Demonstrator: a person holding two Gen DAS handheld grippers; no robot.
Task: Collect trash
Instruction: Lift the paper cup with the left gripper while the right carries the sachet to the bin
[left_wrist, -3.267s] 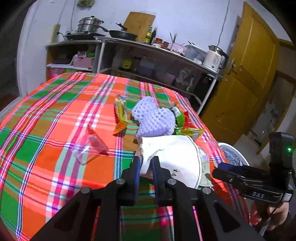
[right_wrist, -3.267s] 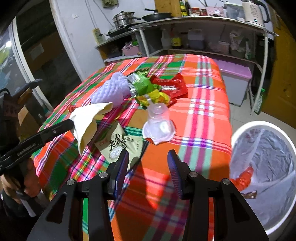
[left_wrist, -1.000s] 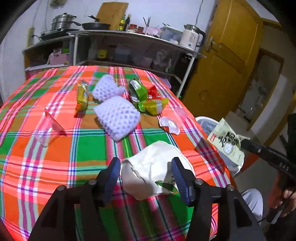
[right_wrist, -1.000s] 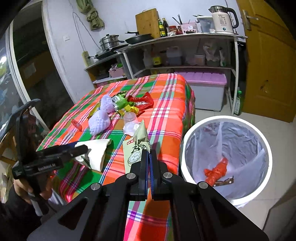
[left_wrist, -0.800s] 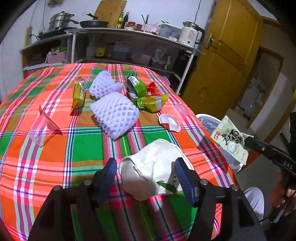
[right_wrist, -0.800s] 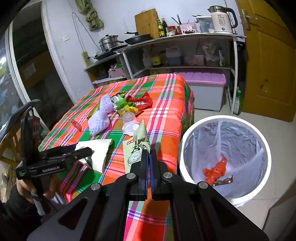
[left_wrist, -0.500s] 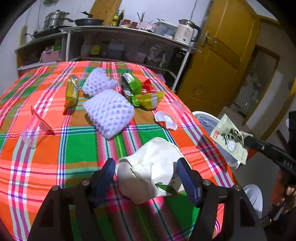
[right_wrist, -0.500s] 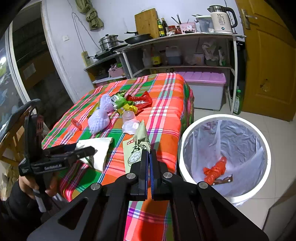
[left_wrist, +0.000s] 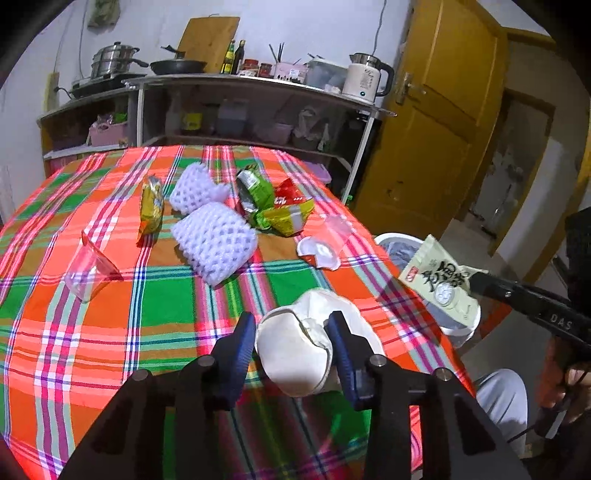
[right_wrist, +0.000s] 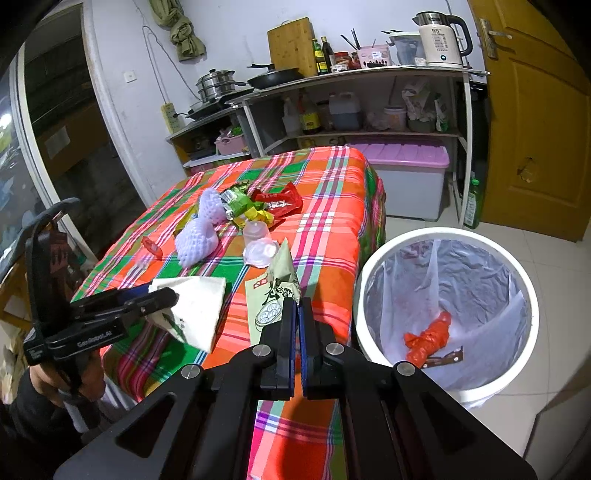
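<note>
Closing in from a wider spread half a second earlier, the left gripper (left_wrist: 291, 338) had narrowed its jaws onto a crumpled white paper bowl (left_wrist: 303, 347) at the near edge of the plaid-covered table (left_wrist: 110, 306). The right gripper (right_wrist: 295, 325), clamped tight, held a pale green snack packet (right_wrist: 277, 291) beside the white trash bin (right_wrist: 369, 266).

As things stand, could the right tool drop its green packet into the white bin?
Probably yes. The right tool pinches the green packet near the table edge, and the white bin stands open beside it, with nothing between them.
</note>
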